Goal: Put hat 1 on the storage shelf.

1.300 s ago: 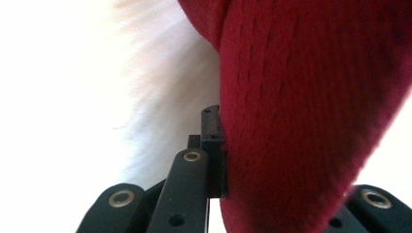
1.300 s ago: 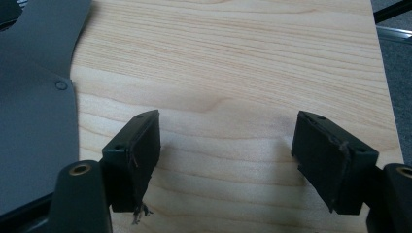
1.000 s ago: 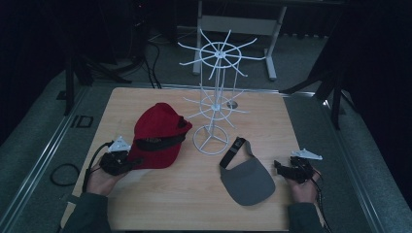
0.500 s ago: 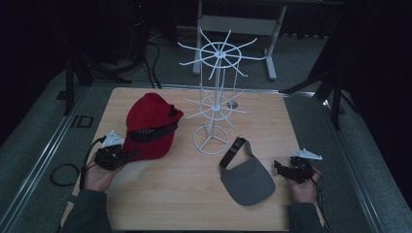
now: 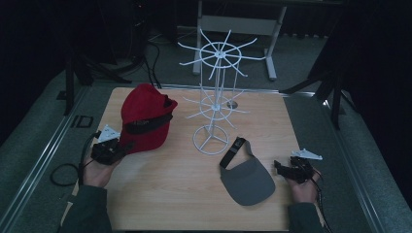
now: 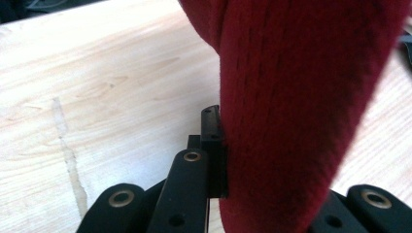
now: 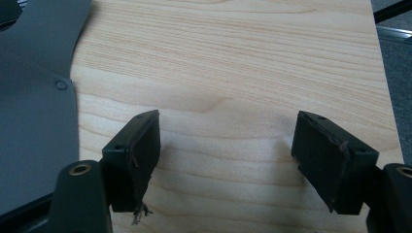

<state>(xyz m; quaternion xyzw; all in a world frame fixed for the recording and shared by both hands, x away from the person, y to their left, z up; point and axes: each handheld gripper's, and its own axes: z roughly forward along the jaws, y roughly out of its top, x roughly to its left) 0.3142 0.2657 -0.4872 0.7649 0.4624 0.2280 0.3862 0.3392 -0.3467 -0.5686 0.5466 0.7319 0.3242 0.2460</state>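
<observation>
- Since the earlier frames the red cap (image 5: 144, 118) has risen and tipped up toward the far left of the surface (image 5: 170, 194), and the left gripper (image 5: 118, 149) has shifted with it; the grey visor (image 5: 247, 177) and the right gripper (image 5: 282, 167) lie as before
- High view: the red cap stands tilted at the left of the wooden surface, its dark inner band facing the person, its lower edge held at the left gripper, which sits in the person's left hand (image 5: 97, 170)
- High view: a white wire rack (image 5: 216, 97) stands upright near the middle of the surface, just right of the cap; the grey visor lies flat in front of the rack's ring base, its black strap pointing toward the rack
- High view: the right gripper rests near the right edge of the surface, just beside the visor but apart from it
- Left gripper view: the fingers (image 6: 214, 145) are clamped on the red fabric, which covers the right finger; bare wood lies behind
- Right gripper view: the fingers (image 7: 138, 150) stand wide apart over bare wood with nothing between them; the visor's grey brim (image 7: 34, 97) lies at the left
</observation>
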